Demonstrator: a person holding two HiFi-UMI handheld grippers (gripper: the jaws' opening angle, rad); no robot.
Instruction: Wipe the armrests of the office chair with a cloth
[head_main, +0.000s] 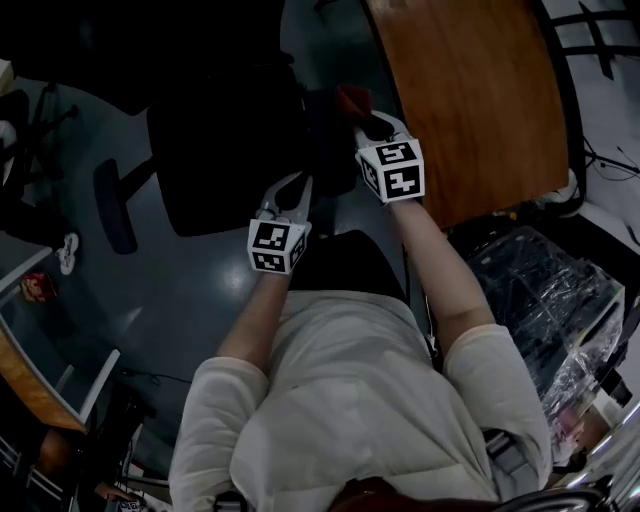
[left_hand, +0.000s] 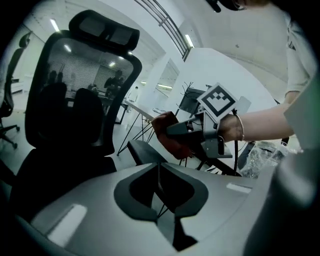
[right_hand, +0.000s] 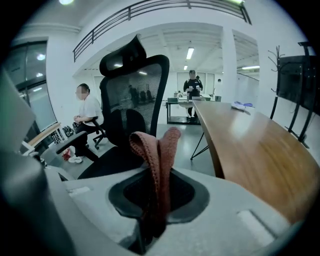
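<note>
Reddish cloth (right_hand: 159, 160) is sitting pinched between the closed jaws of the right gripper (head_main: 372, 122), with its folded end sticking up past them. That gripper is holding it just above the armrest (left_hand: 144, 152) of the black office chair (head_main: 215, 170), on the side nearest the wooden table (head_main: 470, 90). Whether cloth and armrest are touching is unclear. The left gripper (head_main: 298, 182) is hovering just beside the right one, near the seat, its jaws pressed together on nothing. A person (right_hand: 87, 117) is sitting beyond the chair.
</note>
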